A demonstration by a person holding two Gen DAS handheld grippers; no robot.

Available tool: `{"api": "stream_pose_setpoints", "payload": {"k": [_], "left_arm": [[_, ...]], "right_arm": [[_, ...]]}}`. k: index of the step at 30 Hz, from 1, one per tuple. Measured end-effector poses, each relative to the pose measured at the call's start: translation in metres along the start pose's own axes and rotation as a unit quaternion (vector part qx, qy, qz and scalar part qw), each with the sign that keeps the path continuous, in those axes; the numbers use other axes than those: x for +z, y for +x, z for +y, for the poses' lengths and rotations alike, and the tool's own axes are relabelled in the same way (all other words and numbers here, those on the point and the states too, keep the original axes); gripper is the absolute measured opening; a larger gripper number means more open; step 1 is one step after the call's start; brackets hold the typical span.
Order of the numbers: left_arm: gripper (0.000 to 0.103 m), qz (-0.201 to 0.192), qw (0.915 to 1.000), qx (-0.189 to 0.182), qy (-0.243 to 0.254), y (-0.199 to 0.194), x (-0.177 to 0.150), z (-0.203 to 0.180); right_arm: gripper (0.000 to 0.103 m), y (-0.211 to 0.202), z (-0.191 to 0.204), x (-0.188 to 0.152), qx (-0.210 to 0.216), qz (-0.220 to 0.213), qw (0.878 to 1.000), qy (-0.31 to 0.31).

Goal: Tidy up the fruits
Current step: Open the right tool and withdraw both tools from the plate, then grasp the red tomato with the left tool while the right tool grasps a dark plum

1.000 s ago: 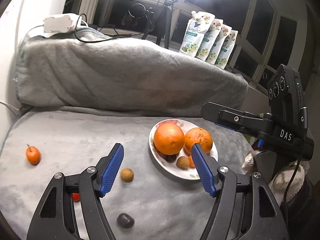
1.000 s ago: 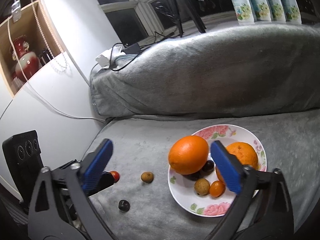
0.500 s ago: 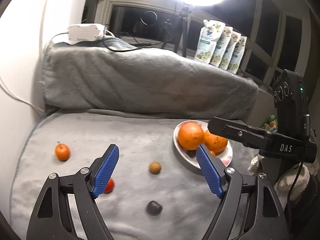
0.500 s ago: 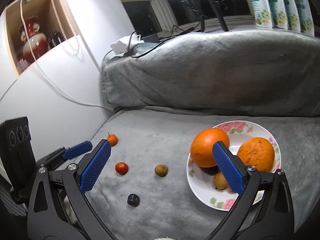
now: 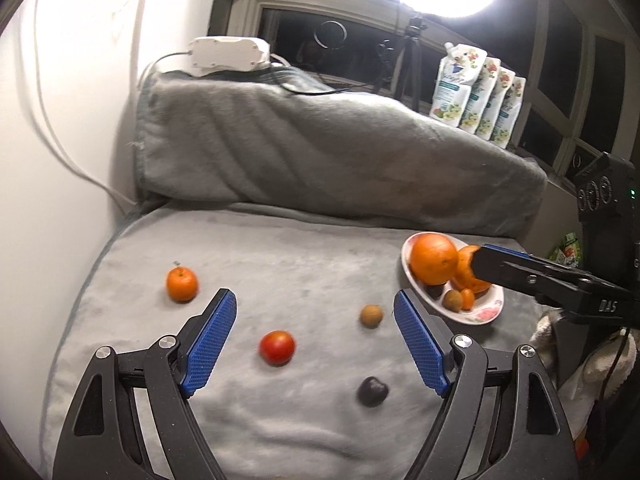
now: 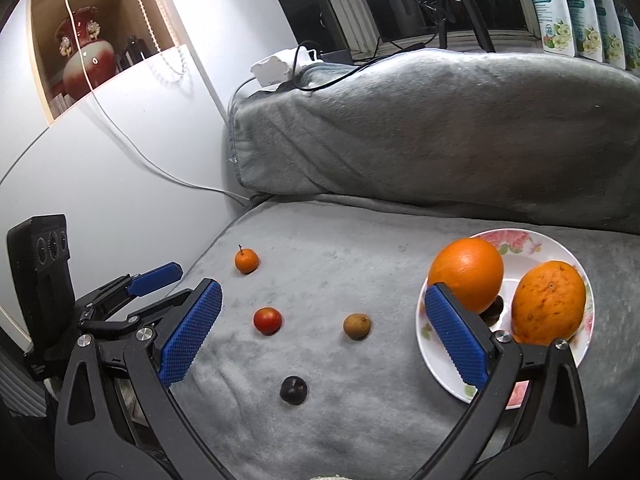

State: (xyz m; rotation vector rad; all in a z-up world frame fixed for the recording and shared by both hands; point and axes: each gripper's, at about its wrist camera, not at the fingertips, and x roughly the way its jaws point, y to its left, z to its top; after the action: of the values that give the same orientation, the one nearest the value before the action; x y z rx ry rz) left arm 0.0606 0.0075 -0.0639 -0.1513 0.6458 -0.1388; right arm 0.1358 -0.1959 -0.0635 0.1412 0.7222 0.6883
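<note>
Both grippers have drawn back from the plate [image 6: 560,240] over the last second, and more of the grey blanket [image 5: 320,248] now shows with its loose fruit. That suggests the last drop into the plate is done and the next pick is being chosen.

The left gripper [image 5: 314,334] has its fingers wide apart and holds nothing. Between its fingertips lies the tomato [image 5: 277,347], with the brown fruit [image 5: 371,316] just inside the right finger, the dark fruit [image 5: 372,391] nearer the camera, and the tangerine [image 5: 182,285] beyond the left finger.

The right gripper [image 6: 320,322] is also wide open and empty, with the same tomato [image 6: 267,320] and brown fruit [image 6: 357,325] between its fingers and the plate behind the right finger.

In the plate, two oranges [image 6: 466,274] hide most of the small fruit; a dark one barely shows. In the left view the right gripper's finger covers part of the second orange, and motion blur softens the edges.
</note>
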Motion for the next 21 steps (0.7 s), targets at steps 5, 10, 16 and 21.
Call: {"api": "stream_pose_setpoints", "payload": {"k": [5,10,16,21], "left_arm": [[0.081,0.005,0.9996,0.017,-0.023,-0.001,-0.007,0.026],[0.081,0.007,0.9986,0.037,-0.037,-0.005,-0.018,0.051],[0.081,0.019,0.9971,0.051,-0.054,-0.004,-0.030,0.074],[0.080,0.026,0.9963,0.050,-0.066,-0.001,-0.036,0.083]], "right_arm": [[0.103,0.002,0.006,-0.006,0.007,-0.002,1.000,-0.014],[0.103,0.005,0.013,-0.015,0.007,0.000,1.000,-0.029],[0.103,0.015,0.023,-0.030,-0.005,0.018,0.999,-0.051],[0.103,0.026,0.032,-0.043,-0.004,0.042,0.997,-0.071]]}}
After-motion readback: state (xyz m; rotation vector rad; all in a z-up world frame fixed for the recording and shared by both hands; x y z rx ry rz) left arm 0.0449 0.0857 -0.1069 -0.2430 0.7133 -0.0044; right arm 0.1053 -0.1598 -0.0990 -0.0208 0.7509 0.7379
